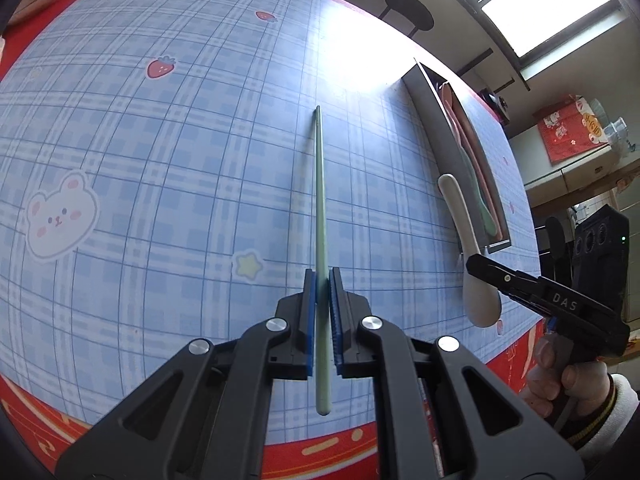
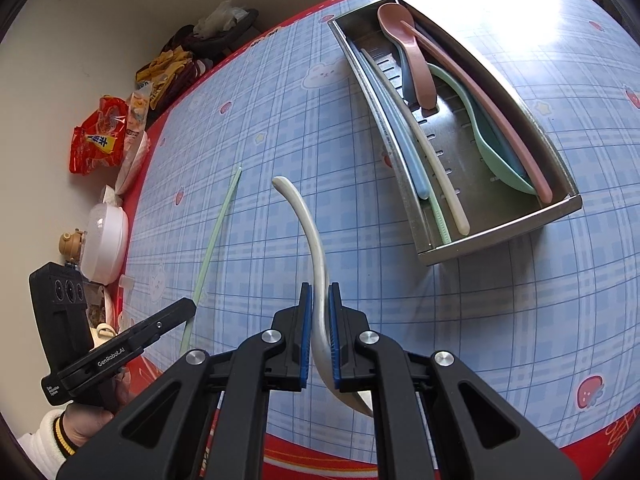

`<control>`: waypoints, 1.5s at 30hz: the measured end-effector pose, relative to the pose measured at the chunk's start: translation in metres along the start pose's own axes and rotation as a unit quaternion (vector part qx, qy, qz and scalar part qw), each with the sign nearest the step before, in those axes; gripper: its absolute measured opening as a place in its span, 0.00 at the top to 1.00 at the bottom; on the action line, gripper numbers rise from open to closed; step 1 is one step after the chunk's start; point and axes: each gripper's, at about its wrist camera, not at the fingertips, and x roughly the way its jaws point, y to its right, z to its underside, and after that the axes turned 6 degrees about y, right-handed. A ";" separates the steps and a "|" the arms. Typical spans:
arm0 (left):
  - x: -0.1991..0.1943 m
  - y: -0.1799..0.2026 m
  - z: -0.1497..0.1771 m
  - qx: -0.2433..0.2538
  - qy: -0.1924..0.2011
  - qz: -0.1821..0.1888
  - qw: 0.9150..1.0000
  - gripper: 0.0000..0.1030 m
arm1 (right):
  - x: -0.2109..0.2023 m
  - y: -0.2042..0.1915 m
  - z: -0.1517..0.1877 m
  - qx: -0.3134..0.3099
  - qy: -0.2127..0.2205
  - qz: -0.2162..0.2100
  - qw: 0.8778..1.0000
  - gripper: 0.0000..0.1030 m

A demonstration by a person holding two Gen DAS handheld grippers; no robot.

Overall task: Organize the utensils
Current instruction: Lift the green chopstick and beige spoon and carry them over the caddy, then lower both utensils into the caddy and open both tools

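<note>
My left gripper (image 1: 323,280) is shut on a pale green chopstick (image 1: 320,184), which points straight ahead over the blue plaid tablecloth; it also shows in the right wrist view (image 2: 218,224). My right gripper (image 2: 320,292) is shut on a white spoon (image 2: 308,224), gripped near its bowl, handle pointing away. In the left wrist view the white spoon (image 1: 468,248) and right gripper (image 1: 486,266) sit at the right. A metal utensil tray (image 2: 500,236) holds a pink spoon (image 2: 404,40), a green spoon (image 2: 496,156) and several chopsticks.
Snack packets (image 2: 100,136), a white lidded bowl (image 2: 106,240) and other clutter line the table's left edge in the right wrist view. The tray (image 1: 432,128) lies at the table's right edge in the left wrist view. The red table border runs along the near edge.
</note>
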 end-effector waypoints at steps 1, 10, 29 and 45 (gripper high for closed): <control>-0.004 0.001 0.001 -0.002 0.003 0.003 1.000 0.90 | -0.001 0.001 0.000 0.002 0.002 -0.001 1.000 0.92; -0.035 0.014 -0.014 0.000 0.039 0.021 0.999 0.90 | -0.016 0.009 -0.005 0.009 0.019 -0.012 1.000 0.92; -0.001 0.098 -0.064 0.027 0.038 0.053 0.997 0.90 | -0.048 0.057 -0.056 0.058 0.081 -0.005 0.995 0.92; 0.072 0.151 -0.100 -0.013 0.022 0.052 0.998 0.90 | 0.008 0.074 -0.092 0.057 0.044 0.045 0.996 0.92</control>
